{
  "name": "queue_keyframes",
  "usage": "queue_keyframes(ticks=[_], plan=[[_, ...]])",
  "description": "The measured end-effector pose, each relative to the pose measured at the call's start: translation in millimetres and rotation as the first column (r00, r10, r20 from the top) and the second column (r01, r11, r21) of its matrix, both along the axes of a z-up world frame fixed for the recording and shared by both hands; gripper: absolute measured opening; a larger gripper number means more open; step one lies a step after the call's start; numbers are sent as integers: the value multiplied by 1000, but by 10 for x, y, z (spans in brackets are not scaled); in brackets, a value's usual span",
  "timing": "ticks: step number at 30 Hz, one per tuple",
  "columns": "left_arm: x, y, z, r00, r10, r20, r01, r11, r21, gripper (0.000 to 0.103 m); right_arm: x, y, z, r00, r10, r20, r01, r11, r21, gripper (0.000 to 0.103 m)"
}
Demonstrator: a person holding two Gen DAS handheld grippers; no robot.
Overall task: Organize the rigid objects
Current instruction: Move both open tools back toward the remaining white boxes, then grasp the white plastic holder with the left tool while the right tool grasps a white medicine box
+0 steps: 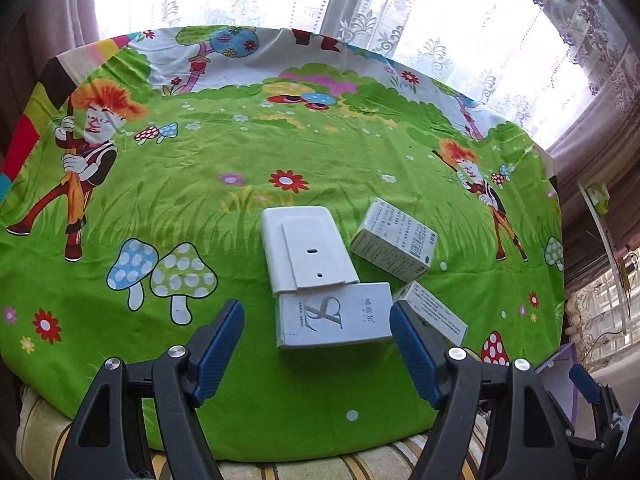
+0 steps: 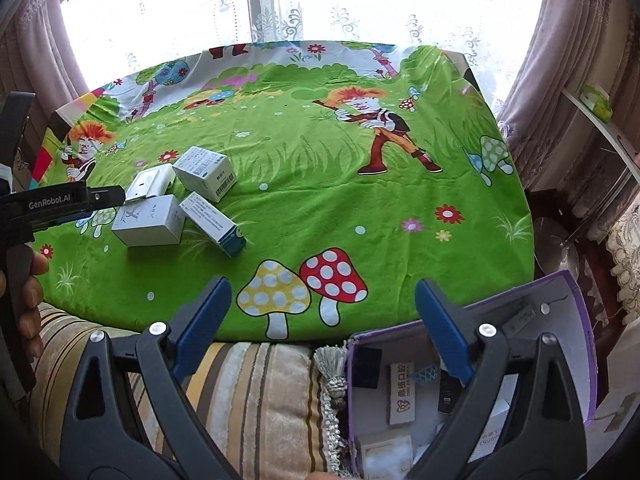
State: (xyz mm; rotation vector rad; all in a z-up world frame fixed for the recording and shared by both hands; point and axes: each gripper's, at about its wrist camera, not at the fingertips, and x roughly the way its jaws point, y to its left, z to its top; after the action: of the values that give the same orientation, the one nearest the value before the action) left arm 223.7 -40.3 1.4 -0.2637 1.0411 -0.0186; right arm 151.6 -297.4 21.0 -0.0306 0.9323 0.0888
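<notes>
Four white things lie close together on the green cartoon cloth (image 1: 240,420). A white box with a grey logo (image 1: 336,320) is nearest, just ahead of my left gripper (image 1: 316,306). That gripper is open; its blue pads (image 1: 222,344) stand apart from the box on both sides. Behind the box lies a flat white plastic case (image 1: 308,252). A printed carton (image 1: 394,240) sits to the right, and a second carton (image 1: 438,314) is partly hidden by the right finger. My right gripper (image 2: 323,285) is open and empty over the cloth's front edge, far right of the cluster (image 2: 150,220).
An open purple box (image 2: 560,300) with several small packages inside stands at the lower right, below the table edge. A striped cushion (image 2: 256,392) lies in front. Lace curtains and a bright window are behind, with a shelf (image 2: 596,120) at the right. A hand (image 2: 30,304) holds the left gripper's handle.
</notes>
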Motion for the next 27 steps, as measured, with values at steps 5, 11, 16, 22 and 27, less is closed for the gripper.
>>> queue_keyframes(ticks=[5, 11, 16, 22, 27], plan=[[277, 95, -54, 998, 35, -46, -36, 999, -34, 84, 174, 268, -68, 996, 85, -14, -86, 996, -25, 94], [561, 36, -297, 991, 39, -131, -42, 999, -17, 84, 361, 602, -141, 981, 193, -28, -194, 979, -68, 94], [692, 31, -430, 985, 56, -165, -57, 998, -4, 84, 543, 768, -249, 970, 238, -50, -242, 965, -103, 94], [797, 7, -555, 976, 74, -205, -73, 997, 10, 84, 723, 899, -406, 961, 265, -85, -274, 954, -124, 90], [815, -18, -612, 977, 69, -201, -64, 997, 31, 84, 809, 949, -505, 954, 277, -113, -290, 950, -115, 75]])
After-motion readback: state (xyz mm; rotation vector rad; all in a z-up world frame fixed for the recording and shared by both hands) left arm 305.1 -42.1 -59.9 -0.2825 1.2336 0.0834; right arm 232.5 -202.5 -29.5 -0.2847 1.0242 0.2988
